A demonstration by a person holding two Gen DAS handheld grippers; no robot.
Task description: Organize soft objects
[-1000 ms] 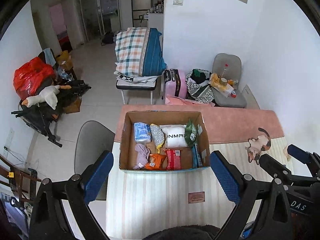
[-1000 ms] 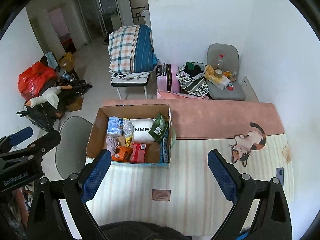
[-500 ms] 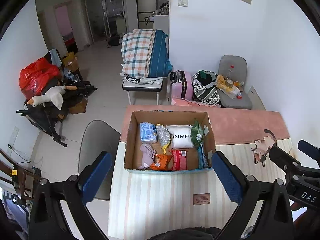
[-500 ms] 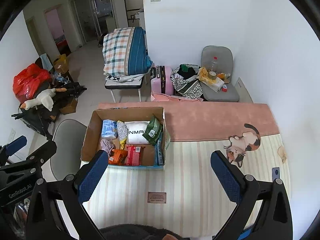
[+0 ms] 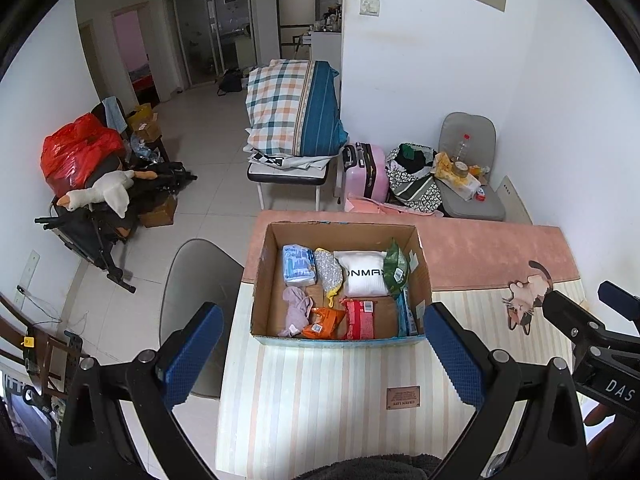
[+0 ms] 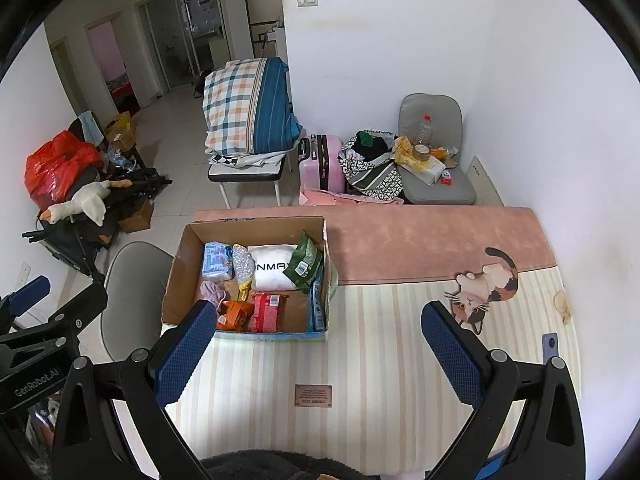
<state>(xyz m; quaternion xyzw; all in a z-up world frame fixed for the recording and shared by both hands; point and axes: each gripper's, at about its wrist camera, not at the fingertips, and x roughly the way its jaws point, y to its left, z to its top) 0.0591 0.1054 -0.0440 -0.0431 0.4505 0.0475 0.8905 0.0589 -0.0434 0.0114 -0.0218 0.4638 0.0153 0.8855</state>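
On the striped mat (image 5: 320,400), cardboard box (image 5: 340,336) lies crosswise.

Right gripper (image 6: 320,340) held high above striped mat (image 6: 380,340), blue pads (image 6: 450,354) spread wide, nothing between. Open box (image 6: 180,268) on mat's left part, packed with white pillow (image 6: 272,266), green bag (image 6: 306,266), red pack (image 6: 268,312), orange pack (image 6: 234,314), lilac cloth (image 6: 212,294). Left gripper (image 6: 30,320) at left edge.
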